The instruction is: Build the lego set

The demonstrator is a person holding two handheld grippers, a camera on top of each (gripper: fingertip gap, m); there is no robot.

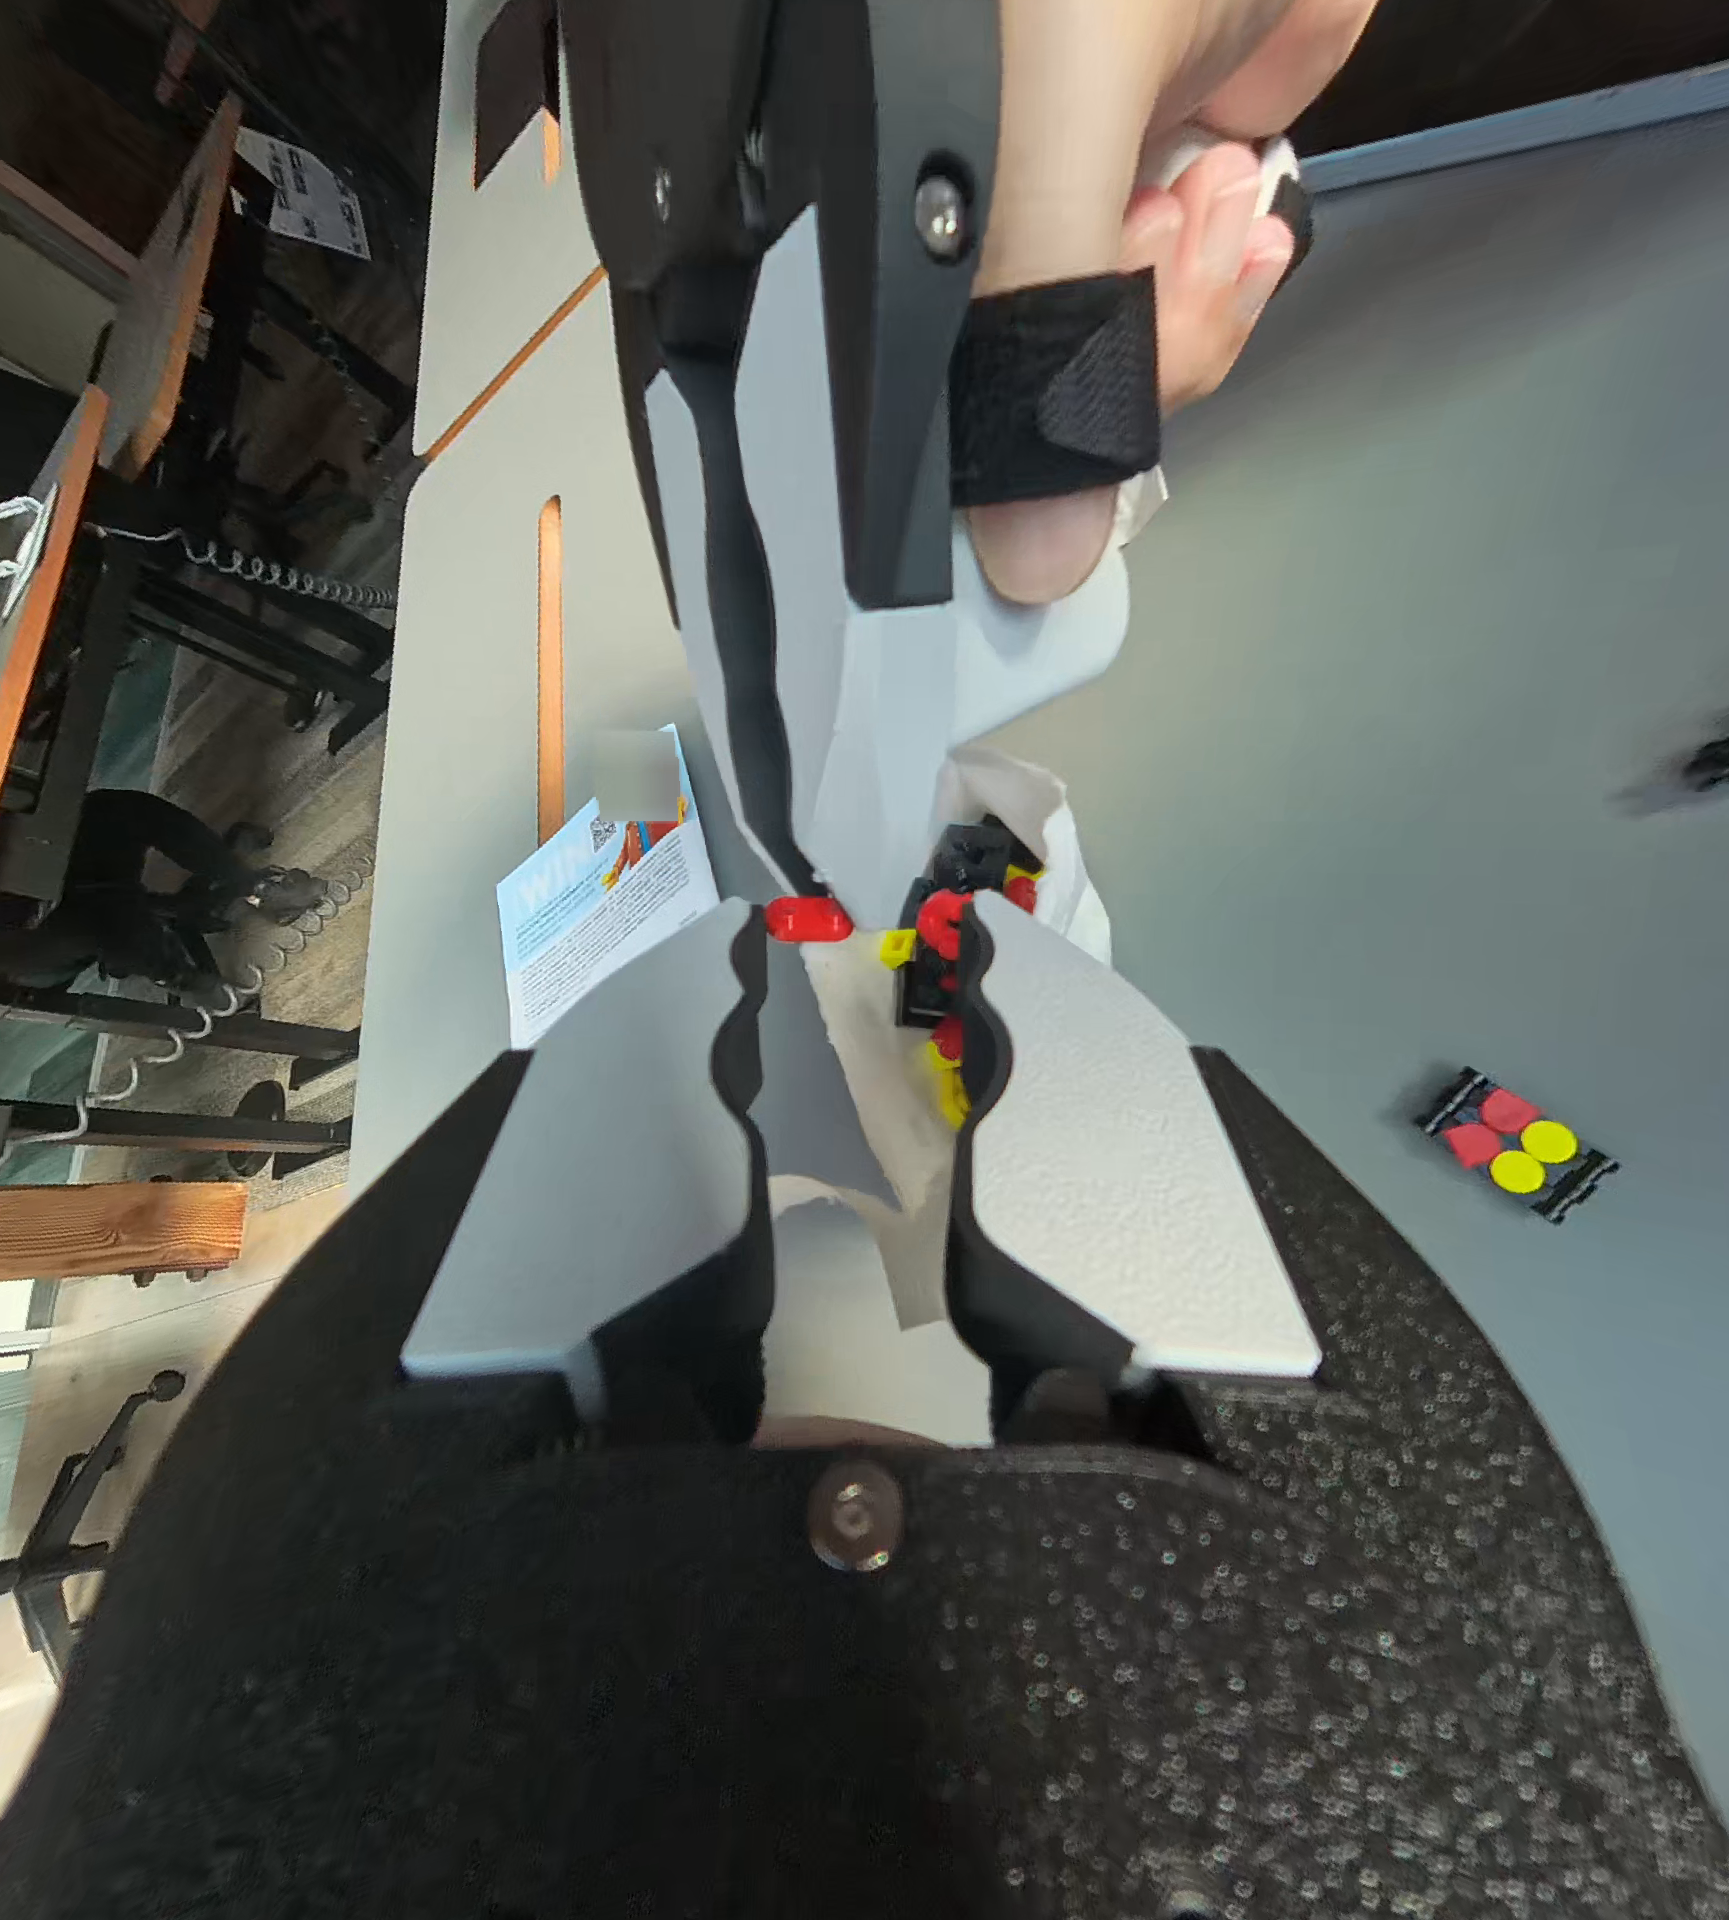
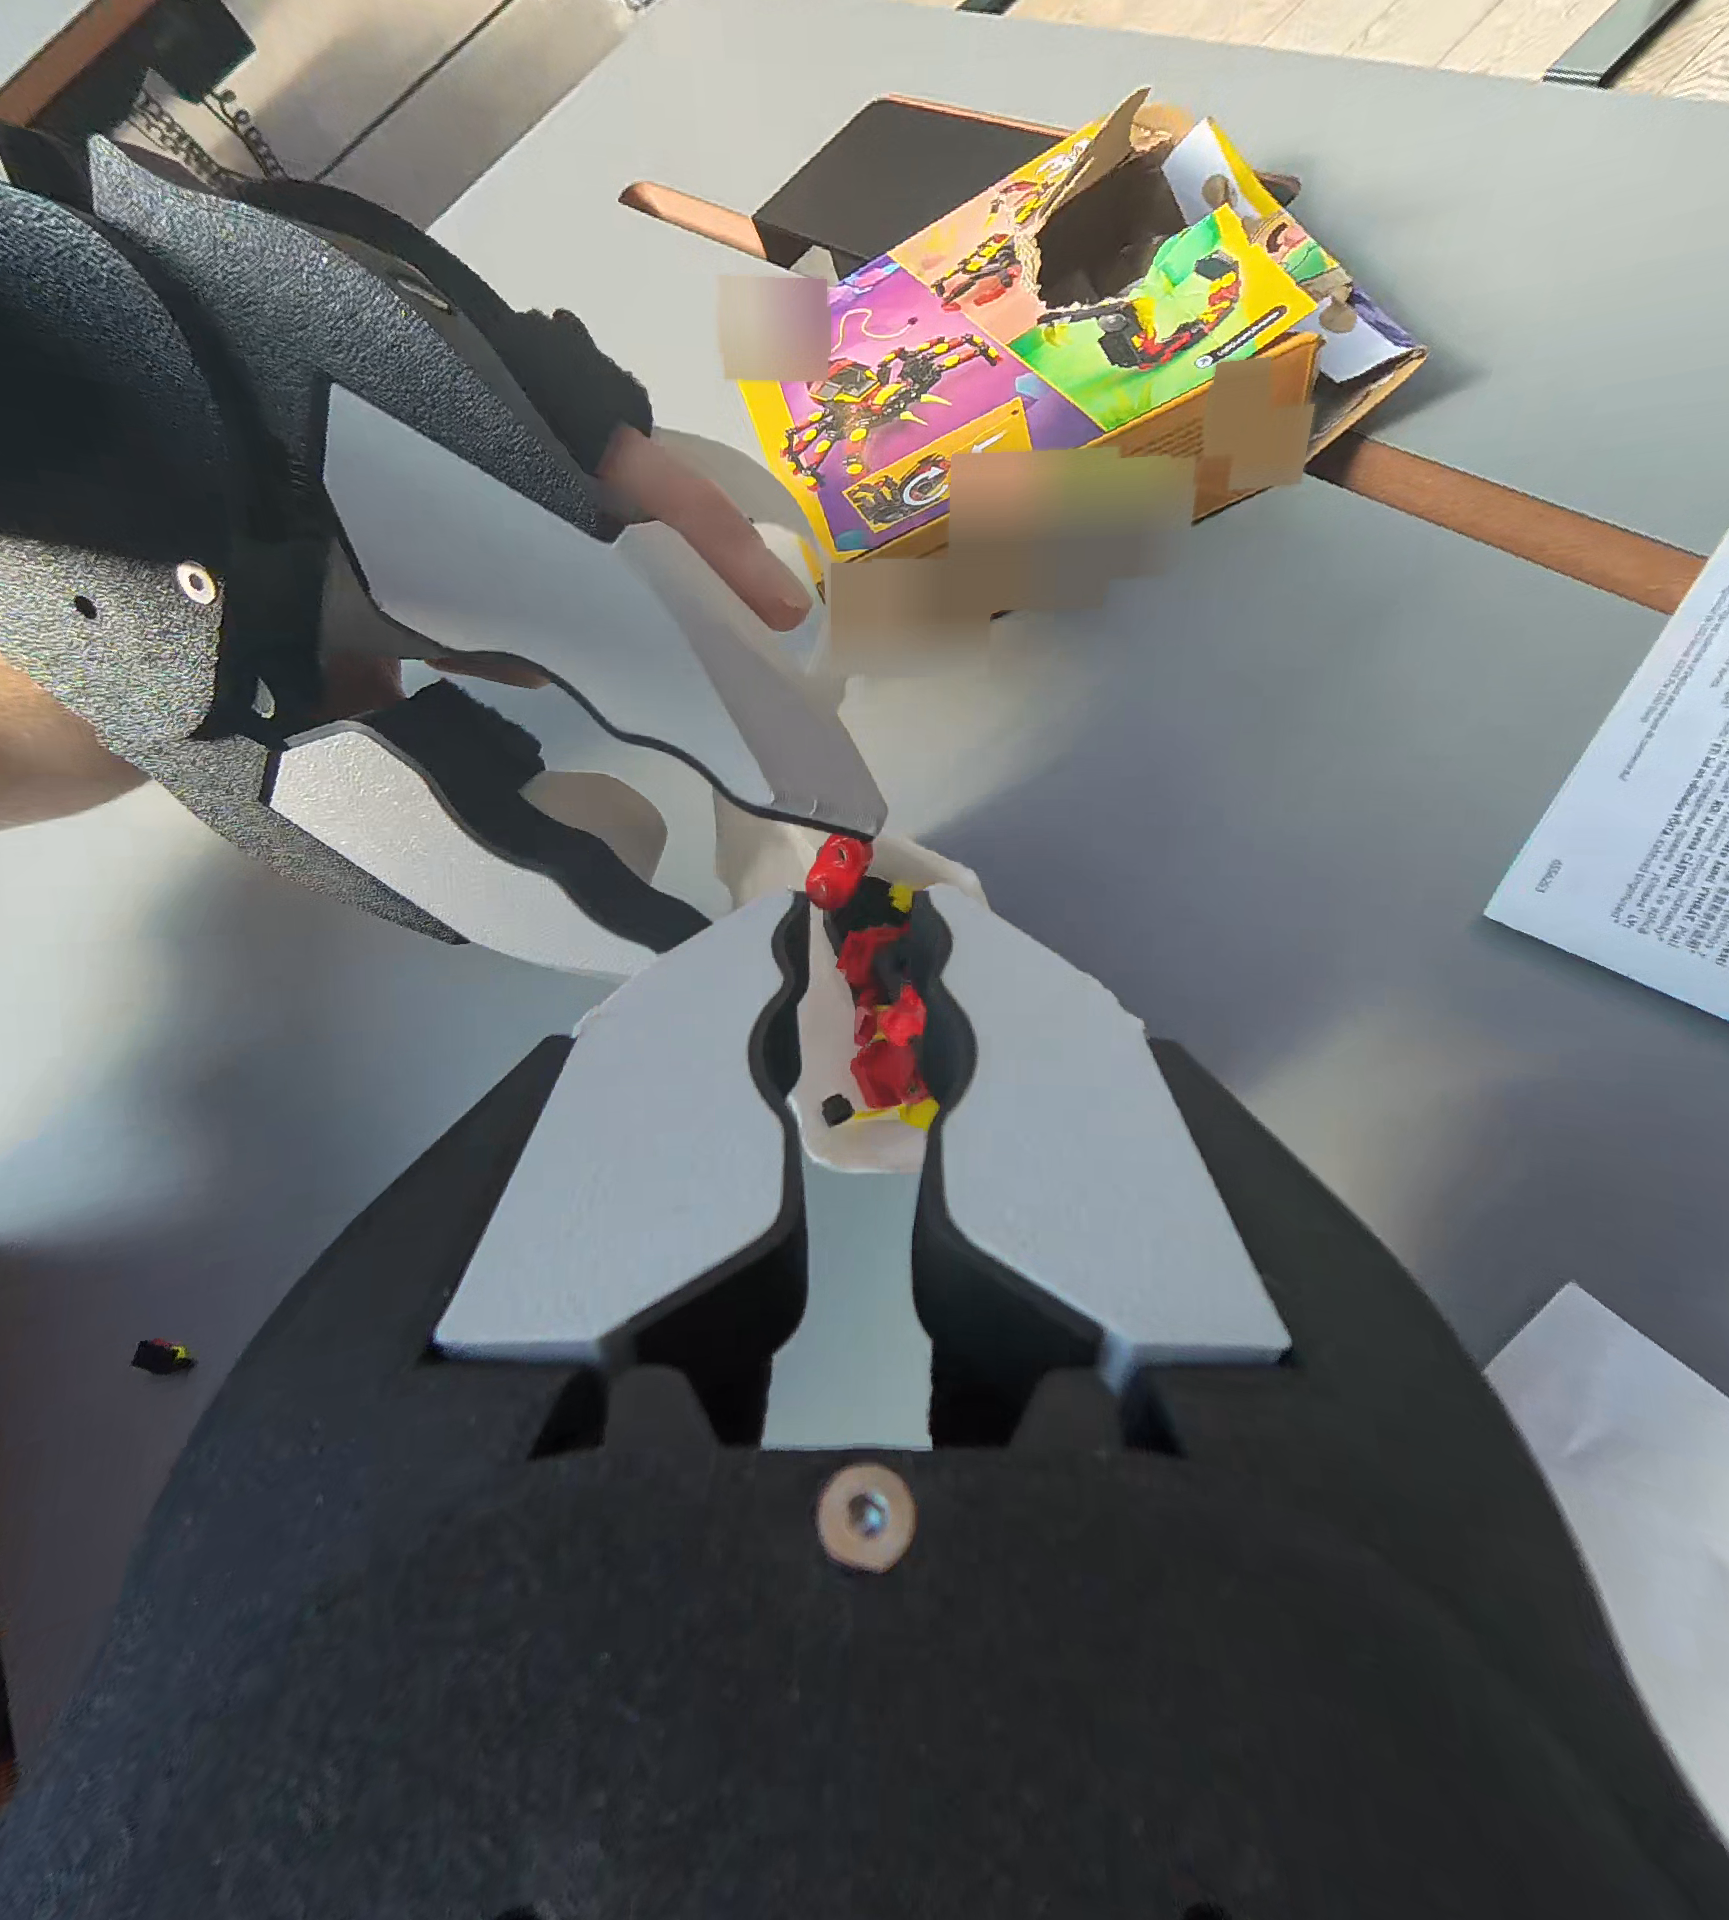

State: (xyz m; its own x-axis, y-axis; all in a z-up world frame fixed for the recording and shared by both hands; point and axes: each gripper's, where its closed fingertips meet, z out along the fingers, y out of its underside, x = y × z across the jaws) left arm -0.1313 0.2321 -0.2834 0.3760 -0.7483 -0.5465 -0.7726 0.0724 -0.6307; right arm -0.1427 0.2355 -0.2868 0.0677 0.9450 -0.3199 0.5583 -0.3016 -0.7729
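One red piece (image 1: 806,921) at left gripper (image 1: 862,920) tip

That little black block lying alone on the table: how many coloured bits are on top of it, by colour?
red tiles: 2
yellow tiles: 2
Total: 4

Grey table (image 1: 1462,623) with wood-coloured edging and slots; daylight falls across its top. Beyond the table, more grey-topped desks (image 1: 496,260) with orange-brown edges and black frames. Coiled cables (image 1: 268,566) hang under the desks near the table. Wood-look floor (image 1: 216,727) beside the table. Black office chair (image 1: 39,1538) on the floor, well apart from the table.
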